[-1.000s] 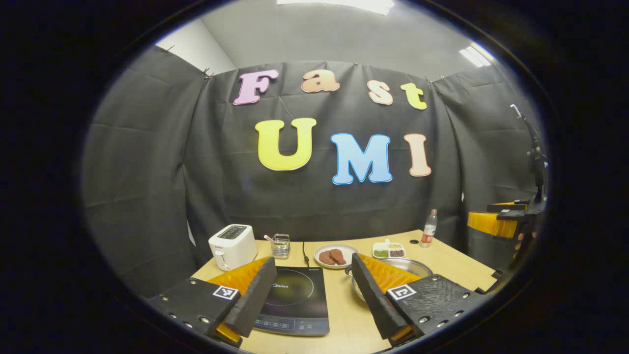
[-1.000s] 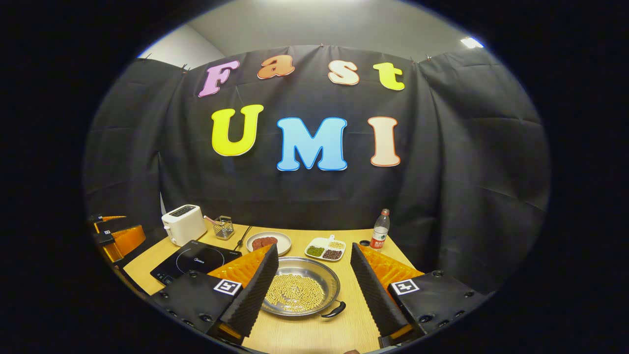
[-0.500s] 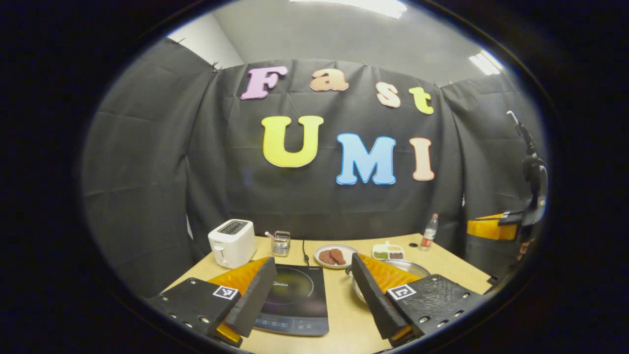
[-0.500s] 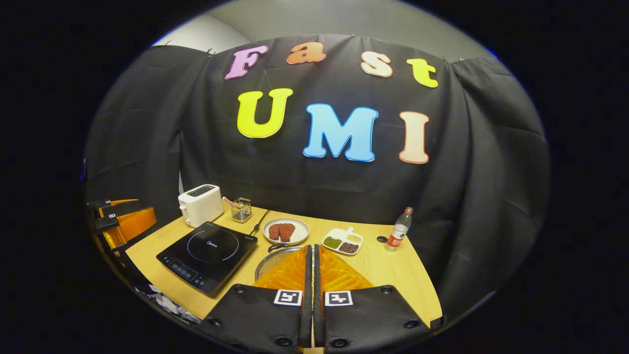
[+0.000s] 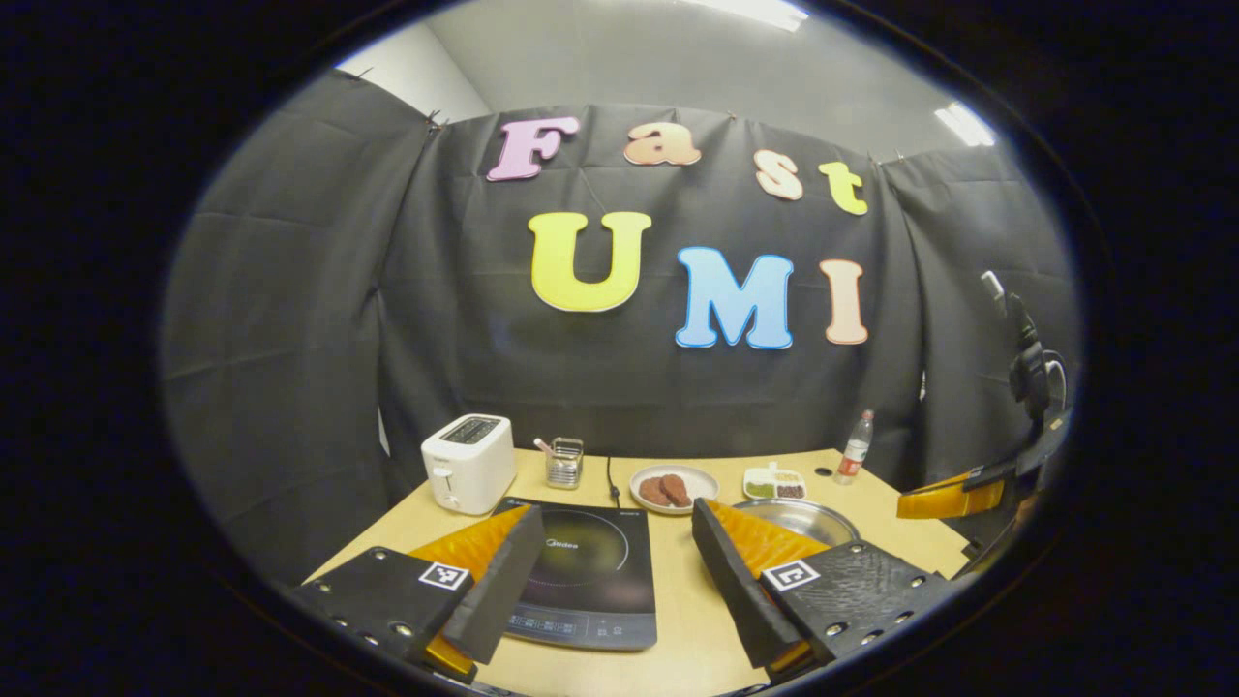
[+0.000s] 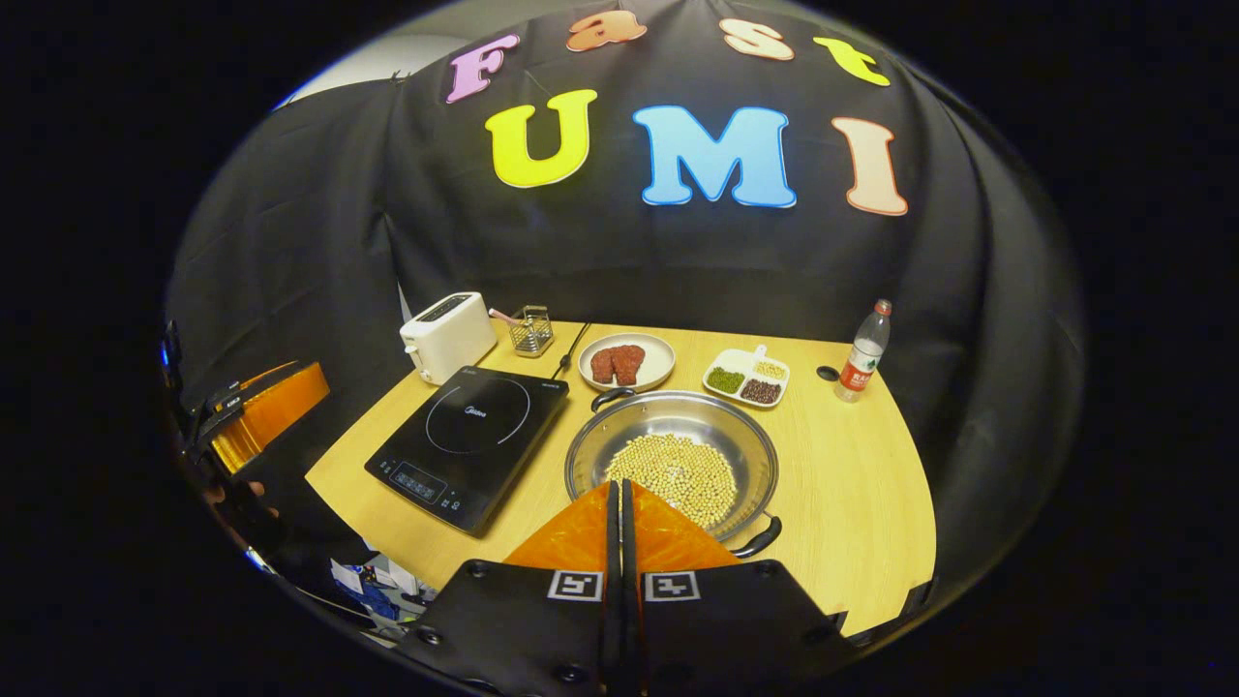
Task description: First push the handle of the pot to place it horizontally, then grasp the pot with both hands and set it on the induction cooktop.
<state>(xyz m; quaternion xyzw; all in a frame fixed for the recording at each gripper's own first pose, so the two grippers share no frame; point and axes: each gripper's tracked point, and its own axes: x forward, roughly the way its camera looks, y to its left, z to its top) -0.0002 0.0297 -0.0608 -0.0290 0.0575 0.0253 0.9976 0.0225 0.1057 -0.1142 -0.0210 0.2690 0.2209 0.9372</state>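
A white toaster point(image 6: 447, 334) stands at the far left corner of the wooden table point(image 6: 861, 503), with a small wire basket point(image 6: 529, 330) just beside it along the far edge. A plate of reddish-brown patties point(image 6: 626, 361) sits near the middle of the far edge, a divided dish of beans point(image 6: 746, 377) beside it. A plastic bottle point(image 6: 863, 350) stands upright toward the far right corner.

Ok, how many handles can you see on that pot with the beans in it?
2. One pot handle sits at the far rim, toward the plate of meat; the other is at the near rim, right of the shut right gripper.
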